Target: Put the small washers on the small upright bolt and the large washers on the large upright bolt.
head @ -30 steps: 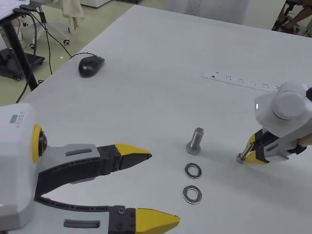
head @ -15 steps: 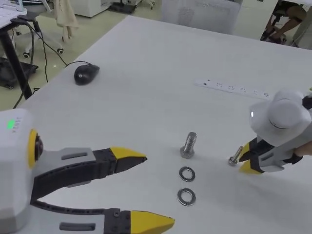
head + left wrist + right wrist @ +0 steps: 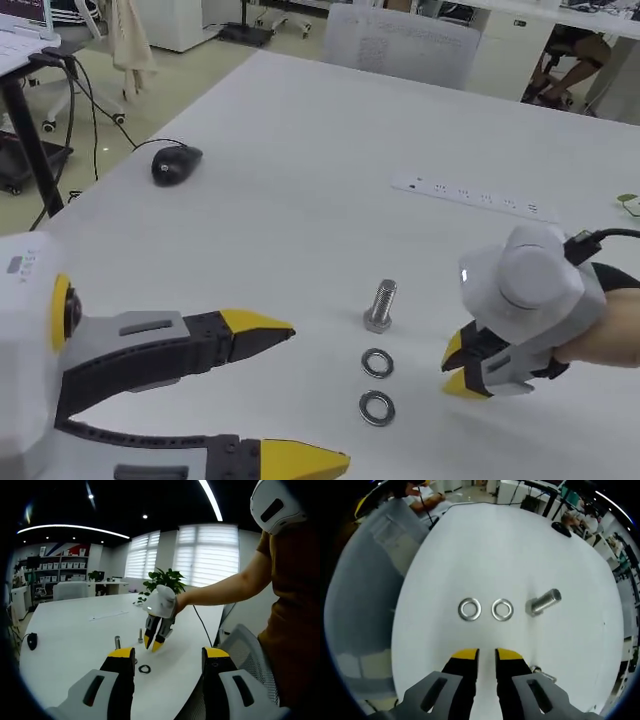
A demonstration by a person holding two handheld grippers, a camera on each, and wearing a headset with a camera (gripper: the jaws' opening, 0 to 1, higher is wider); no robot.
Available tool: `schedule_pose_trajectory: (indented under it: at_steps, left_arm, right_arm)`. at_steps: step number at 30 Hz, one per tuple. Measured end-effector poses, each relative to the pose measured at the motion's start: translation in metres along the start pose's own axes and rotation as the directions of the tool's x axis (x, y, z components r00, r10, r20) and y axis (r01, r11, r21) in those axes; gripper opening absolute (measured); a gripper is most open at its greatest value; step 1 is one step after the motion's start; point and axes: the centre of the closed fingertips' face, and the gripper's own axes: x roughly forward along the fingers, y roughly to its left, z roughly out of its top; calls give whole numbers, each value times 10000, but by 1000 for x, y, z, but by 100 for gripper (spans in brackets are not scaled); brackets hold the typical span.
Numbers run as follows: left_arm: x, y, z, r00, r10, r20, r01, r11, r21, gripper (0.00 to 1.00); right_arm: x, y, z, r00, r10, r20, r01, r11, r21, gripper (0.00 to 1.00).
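The large bolt (image 3: pixel 380 305) stands upright on the white table (image 3: pixel 300 180). Two washers (image 3: pixel 377 362) (image 3: pixel 376 407) lie flat in front of it. My right gripper (image 3: pixel 458 368) hovers just right of them, its jaws slightly open and holding nothing. In the right gripper view the washers (image 3: pixel 470 609) (image 3: pixel 502 609) lie ahead of my right gripper (image 3: pixel 487 654), with the large bolt (image 3: pixel 543 602) beyond them and the small bolt (image 3: pixel 540 671) close beside the right finger. The left gripper view shows the small bolt (image 3: pixel 140 635) upright next to the right gripper (image 3: pixel 151 645). My left gripper (image 3: pixel 275 395) is wide open at the near left.
A black mouse (image 3: pixel 176 164) with its cable lies at the table's far left. A white power strip (image 3: pixel 470 195) runs along the far right. A grey chair (image 3: pixel 400 45) stands behind the far edge. A person's arm (image 3: pixel 220 587) holds the right gripper.
The right gripper has let go of the small bolt it held and moved left, toward the washers. The left gripper stays open in place. The head camera has shifted.
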Motion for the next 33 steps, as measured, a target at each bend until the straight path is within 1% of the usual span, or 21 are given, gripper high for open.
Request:
schedule_pose_trajectory:
  at_steps: [3,6,8,9,12,14,17,18,22,23,24,26,27,31,33]
  left_arm:
    - [-1,0,0,10000,47,39,-47,10000,14,53]
    - [-2,-1,1,9999,82,118,-82,10000,28,53]
    - [-3,-1,3,9998,105,173,-105,9999,32,53]
    - [-3,-1,3,9998,114,190,-115,9999,44,53]
    - [-4,-1,4,9996,153,244,-154,9999,49,53]
    - [-5,-1,4,9995,180,255,-182,9998,47,53]
    - [-5,-1,4,9994,210,258,-212,9997,72,53]
    - [-5,-1,5,9994,222,273,-224,9997,90,53]
    - [-5,0,4,9993,234,279,-236,9997,67,53]
    - [-4,0,3,9995,243,216,-244,9997,54,53]
    - [-4,0,2,9995,236,194,-237,9997,51,53]
    - [-4,1,2,9996,245,171,-246,9997,67,53]
    - [-3,2,1,9995,269,165,-270,9996,69,53]
    - [-3,4,2,9993,348,155,-349,9994,69,53]
    - [-3,5,3,9991,359,227,-360,9993,61,53]
  right_arm:
    - [5,8,10,9997,222,127,-219,9996,-174,14]
    - [12,16,21,9988,419,261,-409,9984,-402,17]
    - [18,20,26,9982,536,253,-521,9971,-560,18]
    - [21,22,27,9979,598,239,-583,9965,-597,19]
    - [25,21,32,9980,580,234,-561,9957,-731,25]
    - [27,20,36,9976,635,284,-613,9955,-728,26]
    - [31,21,38,9970,721,283,-698,9947,-754,27]
    - [33,22,39,9964,816,229,-796,9937,-785,28]
    - [39,25,39,9959,903,22,-896,9910,-999,32]
    - [39,25,39,9957,922,31,-913,9900,-1072,32]
    - [39,25,42,9948,998,186,-977,9908,-936,32]
    - [40,25,44,9942,1063,157,-1042,9897,-980,32]
    - [41,27,44,9926,1202,140,-1184,9884,-947,31]
    - [41,27,44,9922,1243,139,-1218,9856,-1171,31]
    - [41,27,44,9914,1295,210,-1259,9842,-1247,31]
